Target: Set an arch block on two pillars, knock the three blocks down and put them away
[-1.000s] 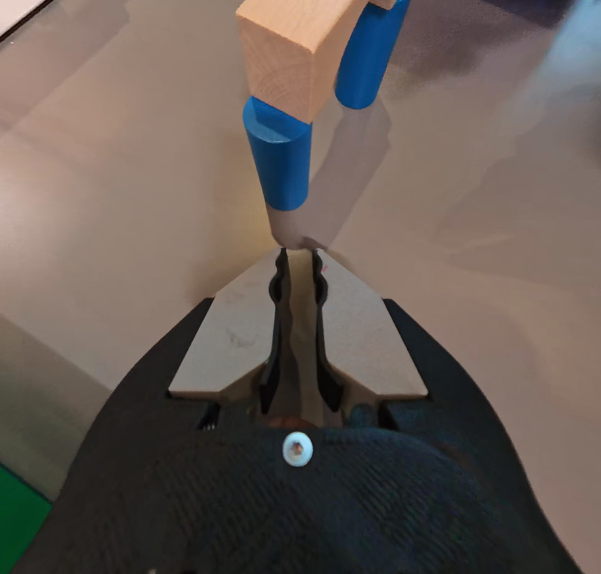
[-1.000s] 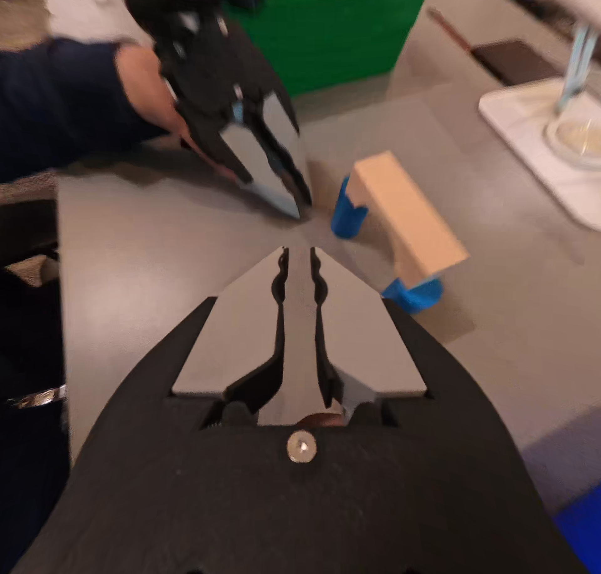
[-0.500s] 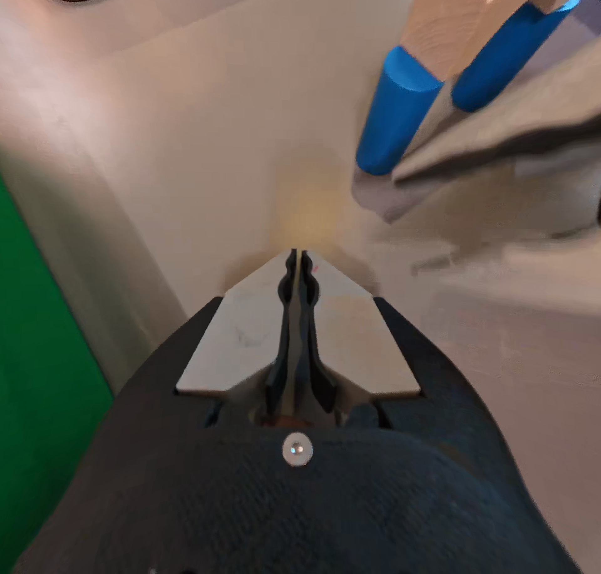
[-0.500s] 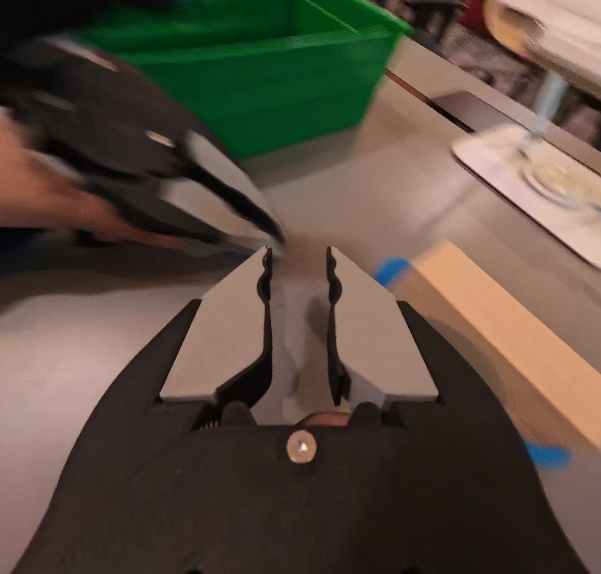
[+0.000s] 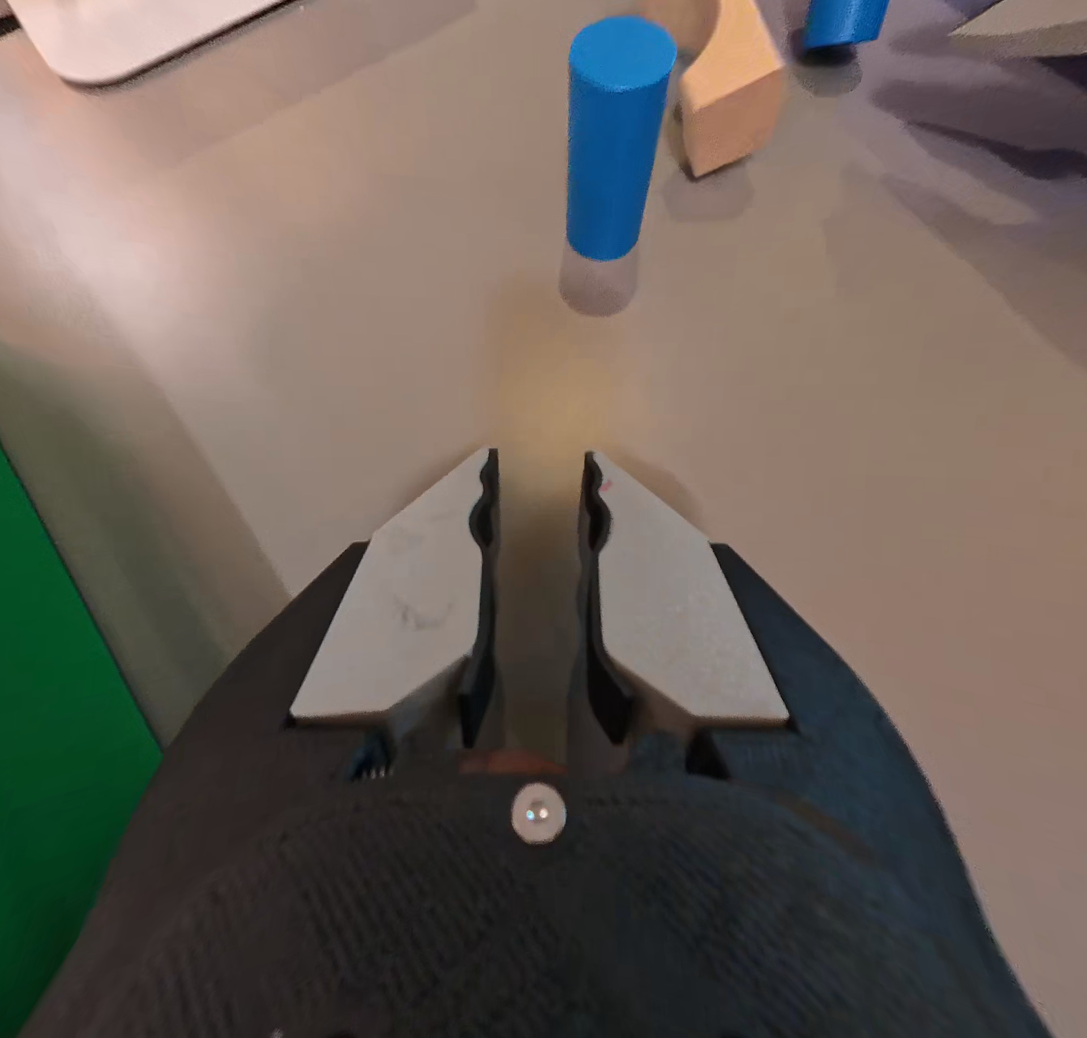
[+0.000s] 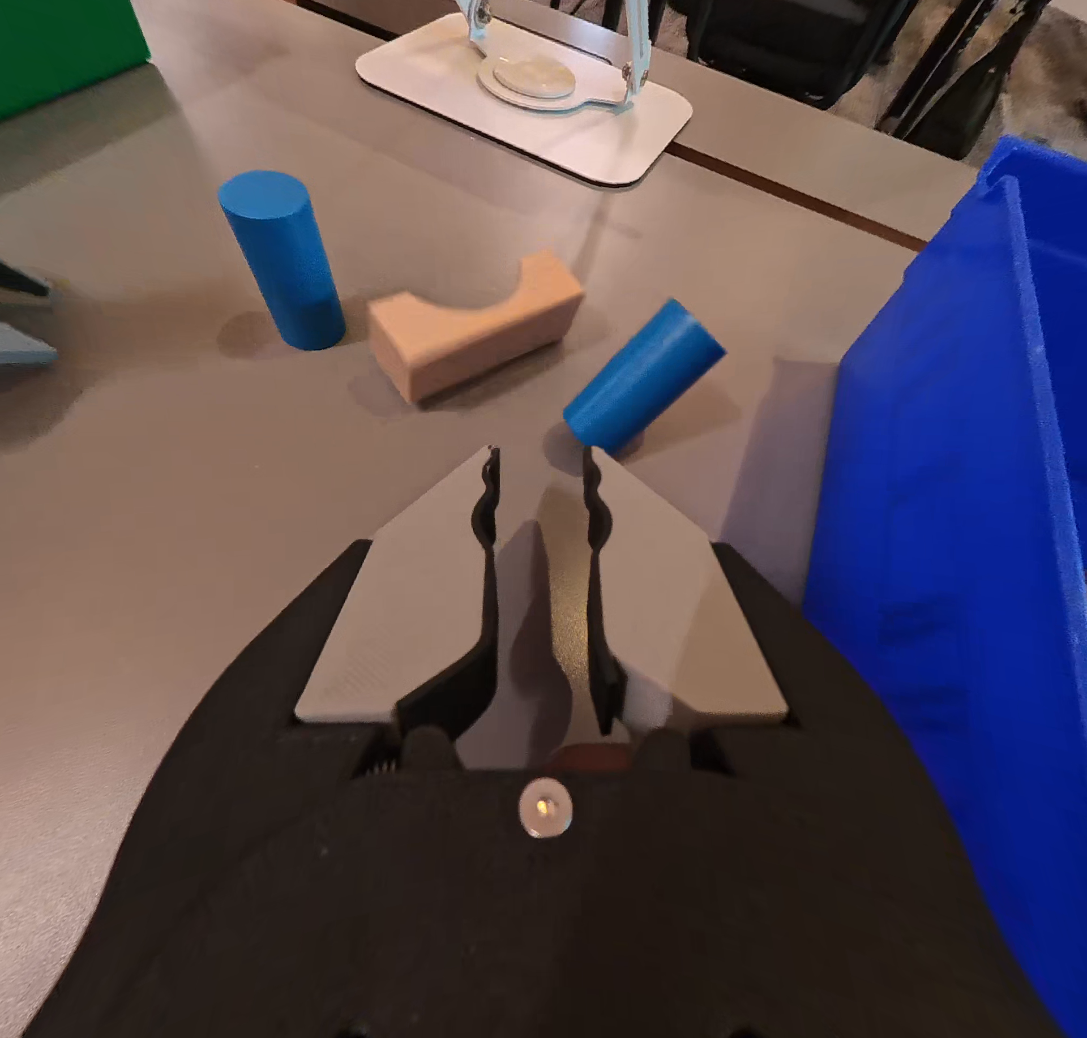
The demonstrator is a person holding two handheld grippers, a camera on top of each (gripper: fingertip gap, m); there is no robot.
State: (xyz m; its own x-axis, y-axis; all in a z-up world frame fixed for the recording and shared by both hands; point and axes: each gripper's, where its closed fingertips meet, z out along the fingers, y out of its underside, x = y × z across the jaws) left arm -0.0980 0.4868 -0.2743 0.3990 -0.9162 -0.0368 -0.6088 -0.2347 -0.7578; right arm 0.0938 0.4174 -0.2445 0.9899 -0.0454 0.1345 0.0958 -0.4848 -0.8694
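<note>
Lying ahead of the empty, parted right gripper (image 6: 541, 457), the stiff, light-looking arch block (image 6: 476, 327) is offering flat sides; the left gripper (image 5: 538, 460) is gaping too.

I see the pale wooden arch block (image 6: 476, 327) off its pillars, lying on its side on the desk (image 6: 176, 480) with the curved cut-out facing away from my right camera. One blue cylinder pillar (image 6: 281, 260) stands upright just beside its left end. The other blue cylinder pillar (image 6: 644, 377) is tipped steeply over near the arch's right end, its lower end at the desk
</note>
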